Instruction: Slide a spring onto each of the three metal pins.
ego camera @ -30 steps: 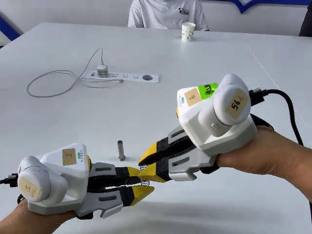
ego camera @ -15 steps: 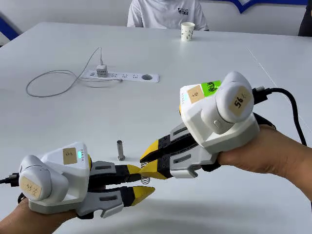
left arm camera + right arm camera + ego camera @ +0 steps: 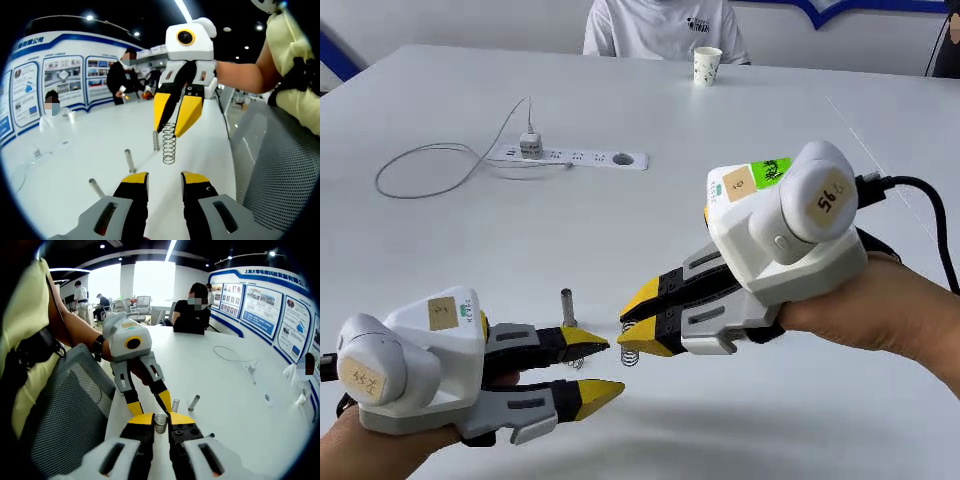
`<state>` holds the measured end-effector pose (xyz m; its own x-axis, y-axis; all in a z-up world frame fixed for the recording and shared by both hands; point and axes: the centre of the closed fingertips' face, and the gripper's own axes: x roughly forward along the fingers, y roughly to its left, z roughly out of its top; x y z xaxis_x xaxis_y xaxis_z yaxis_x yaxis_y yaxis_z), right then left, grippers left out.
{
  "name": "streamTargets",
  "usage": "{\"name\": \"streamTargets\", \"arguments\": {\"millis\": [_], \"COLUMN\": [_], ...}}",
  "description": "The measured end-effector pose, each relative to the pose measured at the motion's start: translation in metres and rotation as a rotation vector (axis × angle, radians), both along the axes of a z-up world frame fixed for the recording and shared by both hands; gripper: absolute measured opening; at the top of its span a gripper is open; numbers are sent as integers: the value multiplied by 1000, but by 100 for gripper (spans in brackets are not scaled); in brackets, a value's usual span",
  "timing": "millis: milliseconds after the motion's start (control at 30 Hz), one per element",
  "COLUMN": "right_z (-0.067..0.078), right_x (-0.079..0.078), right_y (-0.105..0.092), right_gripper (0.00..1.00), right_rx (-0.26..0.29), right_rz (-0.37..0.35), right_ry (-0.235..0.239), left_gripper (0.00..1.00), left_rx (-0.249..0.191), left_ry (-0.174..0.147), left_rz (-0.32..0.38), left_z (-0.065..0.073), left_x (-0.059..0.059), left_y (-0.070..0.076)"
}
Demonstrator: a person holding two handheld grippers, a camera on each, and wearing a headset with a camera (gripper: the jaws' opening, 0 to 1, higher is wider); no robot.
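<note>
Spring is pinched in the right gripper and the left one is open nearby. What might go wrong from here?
The right gripper holds the spring by one end only, so it may slip or flick out. A bare pin stands thin and upright just ahead of the open left gripper; a nudge might topple it.

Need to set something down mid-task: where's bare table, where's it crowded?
Bare: the table right of the power strip, between paper cup and right gripper; also the band between strip and pin. Far left holds the cable. Crowded: front centre, where left gripper, right gripper, its spring and the pin sit close.
</note>
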<state>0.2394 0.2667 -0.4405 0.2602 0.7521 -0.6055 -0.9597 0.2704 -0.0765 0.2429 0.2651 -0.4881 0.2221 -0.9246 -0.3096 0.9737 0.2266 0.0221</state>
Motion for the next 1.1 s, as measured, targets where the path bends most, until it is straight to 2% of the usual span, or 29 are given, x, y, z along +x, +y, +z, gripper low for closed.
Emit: {"name": "streamTargets", "arguments": {"millis": [567, 1100], "right_z": [6, 12], "right_x": [17, 49], "right_y": [-12, -31], "right_gripper": [11, 11], "right_rx": [11, 28], "right_rz": [-61, -160], "right_ry": [-21, -58], "left_gripper": [33, 37], "left_rx": [-6, -14], "left_ry": [10, 24], "left_rz": [71, 133], "left_z": [2, -3], "left_x": [7, 13], "left_y": [20, 36]}}
